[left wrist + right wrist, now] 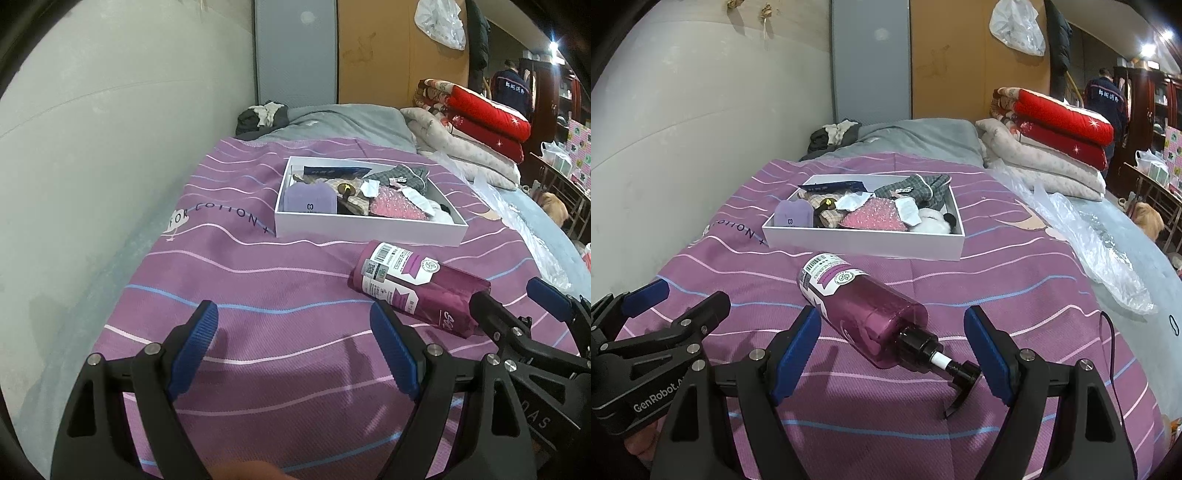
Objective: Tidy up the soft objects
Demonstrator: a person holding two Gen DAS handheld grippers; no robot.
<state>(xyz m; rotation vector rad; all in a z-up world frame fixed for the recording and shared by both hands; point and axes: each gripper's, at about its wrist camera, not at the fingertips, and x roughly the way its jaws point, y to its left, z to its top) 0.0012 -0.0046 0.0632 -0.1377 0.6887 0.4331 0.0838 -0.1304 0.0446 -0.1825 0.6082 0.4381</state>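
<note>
A purple pump bottle (864, 314) lies on its side on the purple striped bedspread (1015, 280), its black pump head toward me. My right gripper (894, 350) stands open with the bottle's pump end between its blue pads, not pressed. In the left wrist view the same bottle (417, 284) lies to the right of my left gripper (295, 347), which is open over bare bedspread. Beyond the bottle a white shallow box (864, 242) holds several soft items: a lilac sock, a pink sequin piece, grey checked cloth, a white plush.
A wall (92, 147) runs along the left of the bed. Folded red and white quilts (1056, 136) are stacked at the back right, with crumpled clear plastic (1086, 240) beside them. Dark clothes (833, 134) lie at the bed's head. A person stands far right.
</note>
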